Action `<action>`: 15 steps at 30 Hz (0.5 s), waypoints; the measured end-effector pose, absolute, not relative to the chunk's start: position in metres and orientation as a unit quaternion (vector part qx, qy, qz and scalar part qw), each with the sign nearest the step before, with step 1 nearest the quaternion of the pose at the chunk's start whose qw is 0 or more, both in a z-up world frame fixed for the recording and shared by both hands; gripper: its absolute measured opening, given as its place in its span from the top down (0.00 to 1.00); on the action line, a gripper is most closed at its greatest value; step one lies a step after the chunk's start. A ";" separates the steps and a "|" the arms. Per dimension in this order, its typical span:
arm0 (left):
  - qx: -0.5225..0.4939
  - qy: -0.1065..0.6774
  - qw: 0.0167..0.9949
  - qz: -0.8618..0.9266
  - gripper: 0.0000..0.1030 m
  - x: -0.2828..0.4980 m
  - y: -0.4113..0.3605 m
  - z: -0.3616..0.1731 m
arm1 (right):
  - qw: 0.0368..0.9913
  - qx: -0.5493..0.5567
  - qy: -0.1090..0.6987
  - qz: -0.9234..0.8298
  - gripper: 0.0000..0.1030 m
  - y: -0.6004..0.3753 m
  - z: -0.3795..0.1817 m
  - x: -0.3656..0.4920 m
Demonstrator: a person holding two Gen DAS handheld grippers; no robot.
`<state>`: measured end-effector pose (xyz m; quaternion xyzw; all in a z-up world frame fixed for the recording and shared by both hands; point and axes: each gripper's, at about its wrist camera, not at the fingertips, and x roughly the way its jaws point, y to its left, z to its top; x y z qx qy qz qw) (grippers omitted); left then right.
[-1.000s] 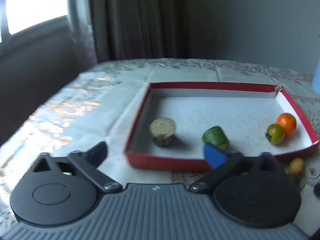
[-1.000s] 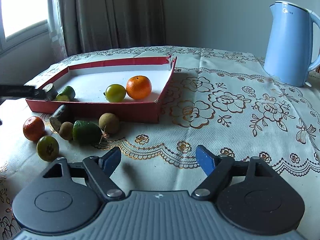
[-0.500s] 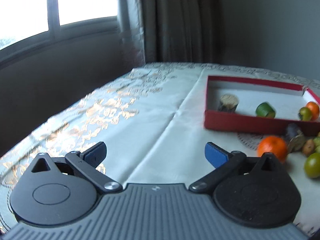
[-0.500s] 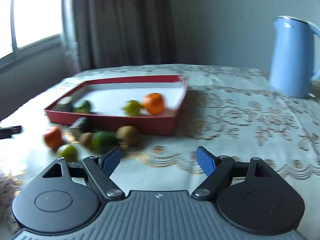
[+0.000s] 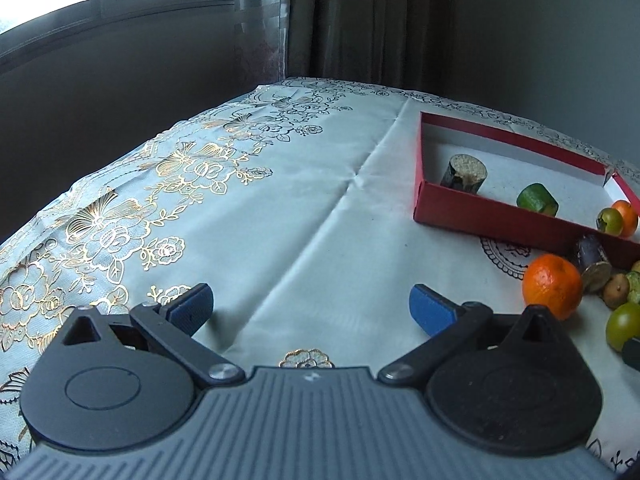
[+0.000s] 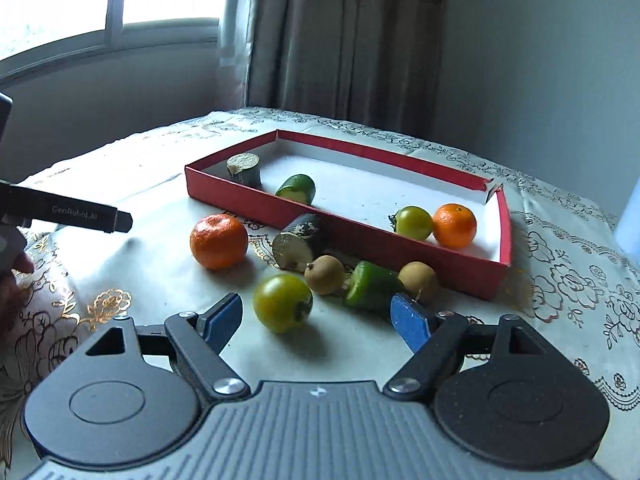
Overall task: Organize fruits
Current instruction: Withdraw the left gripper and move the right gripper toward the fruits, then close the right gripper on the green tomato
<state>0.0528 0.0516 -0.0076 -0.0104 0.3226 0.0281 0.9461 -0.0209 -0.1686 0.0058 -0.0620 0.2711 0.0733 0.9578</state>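
A red tray (image 6: 400, 246) (image 5: 480, 210) with a white floor holds a brown-topped stump piece (image 6: 244, 168), a green piece (image 6: 297, 188), a green tomato (image 6: 413, 222) and an orange (image 6: 454, 226). In front of it on the cloth lie an orange (image 6: 219, 241) (image 5: 552, 285), a dark stump piece (image 6: 298, 242), a green tomato (image 6: 283, 302), two brown fruits (image 6: 324, 275) and a green piece (image 6: 370, 286). My right gripper (image 6: 316, 320) is open and empty, just short of the green tomato. My left gripper (image 5: 310, 306) is open and empty over bare cloth, left of the fruit.
The table wears a white cloth with gold flowers (image 5: 120, 220). The left gripper's finger (image 6: 80, 216) shows at the left of the right wrist view. A window and curtain (image 6: 340, 40) stand behind the table. A blue kettle's edge (image 6: 628, 216) is at the far right.
My left gripper has drawn back and left from the tray to bare cloth. My right gripper has swung left and closer to the loose fruit. Both stay open.
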 end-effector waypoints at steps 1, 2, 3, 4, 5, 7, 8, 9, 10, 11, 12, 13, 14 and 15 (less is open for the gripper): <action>-0.011 0.324 0.946 0.029 0.00 0.054 0.052 -0.008 | 0.957 -0.062 0.274 0.075 0.24 -0.168 0.006 -0.019; -0.013 0.324 0.945 0.029 0.00 0.054 0.053 -0.008 | 0.955 -0.062 0.279 0.076 0.33 -0.166 0.005 -0.016; -0.014 0.323 0.946 0.030 0.00 0.053 0.053 -0.008 | 0.953 -0.062 0.286 0.077 0.37 -0.165 0.004 -0.014; -0.016 0.321 0.946 0.031 0.00 0.053 0.053 -0.008 | 0.951 -0.059 0.292 0.079 0.38 -0.166 0.003 -0.011; -0.016 0.319 0.947 0.031 0.00 0.052 0.053 -0.007 | 0.951 -0.057 0.295 0.080 0.38 -0.165 0.002 -0.010; -0.013 0.317 0.948 0.031 0.00 0.051 0.053 -0.007 | 0.951 -0.061 0.294 0.079 0.39 -0.164 0.002 -0.009; -0.012 0.316 0.948 0.031 0.00 0.051 0.052 -0.007 | 0.951 -0.064 0.293 0.077 0.39 -0.163 0.002 -0.008; -0.010 0.316 0.948 0.031 0.00 0.052 0.052 -0.007 | 0.951 -0.066 0.292 0.076 0.39 -0.162 0.002 -0.008; -0.009 0.316 0.948 0.030 0.00 0.052 0.052 -0.006 | 0.951 -0.066 0.291 0.076 0.39 -0.161 0.002 -0.008; -0.008 0.316 0.948 0.031 0.00 0.052 0.051 -0.006 | 0.951 -0.067 0.291 0.076 0.41 -0.161 0.002 -0.007; -0.008 0.317 0.948 0.031 0.00 0.052 0.051 -0.007 | 0.952 -0.069 0.289 0.074 0.43 -0.160 0.002 -0.007; -0.009 0.317 0.948 0.031 0.00 0.052 0.051 -0.007 | 0.952 -0.072 0.288 0.074 0.46 -0.159 0.002 -0.007; -0.009 0.318 0.948 0.032 0.00 0.052 0.051 -0.007 | 0.952 -0.074 0.286 0.075 0.52 -0.159 0.003 -0.007; -0.008 0.319 0.947 0.032 0.00 0.053 0.051 -0.007 | 0.953 -0.077 0.284 0.077 0.56 -0.158 0.003 -0.007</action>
